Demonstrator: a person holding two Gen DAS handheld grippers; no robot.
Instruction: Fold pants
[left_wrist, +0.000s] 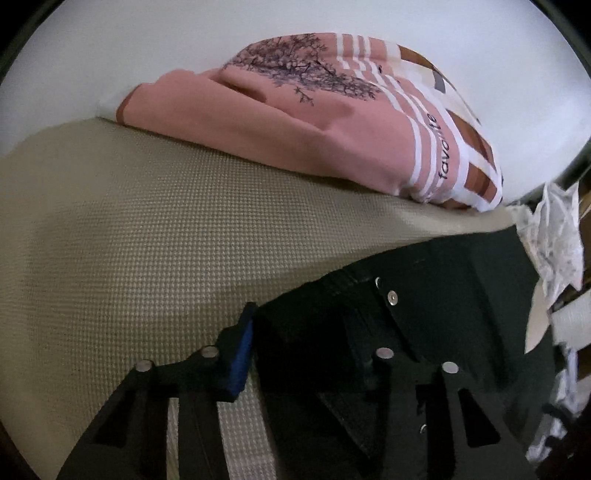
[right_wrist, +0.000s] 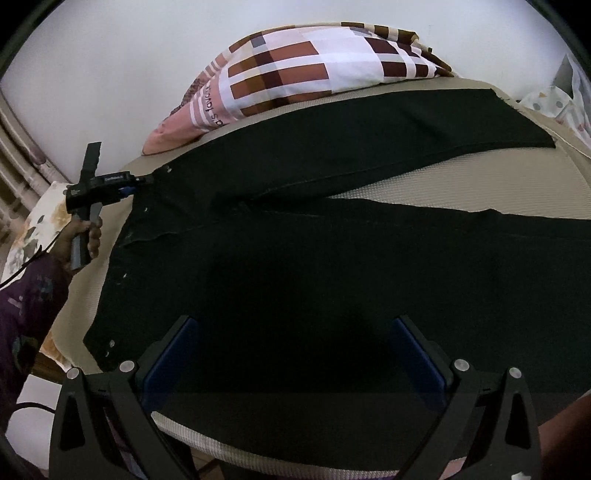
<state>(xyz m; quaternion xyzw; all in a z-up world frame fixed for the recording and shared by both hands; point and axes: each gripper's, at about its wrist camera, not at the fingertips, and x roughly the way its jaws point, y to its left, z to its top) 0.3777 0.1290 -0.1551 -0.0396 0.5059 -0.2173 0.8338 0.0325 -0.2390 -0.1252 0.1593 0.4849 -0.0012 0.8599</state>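
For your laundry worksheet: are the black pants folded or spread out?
Spread out. The black pants lie flat on the bed, both legs apart, no fold yet.

One pair of pants (right_wrist: 332, 258), one pillow (right_wrist: 295, 74), two tongs (right_wrist: 295, 354).

Left wrist view: we look steeply down, close over pants (left_wrist: 424, 295) waistband. Right wrist view: farther back, whole bed (right_wrist: 480, 177). Both share pillow (left_wrist: 295, 122).
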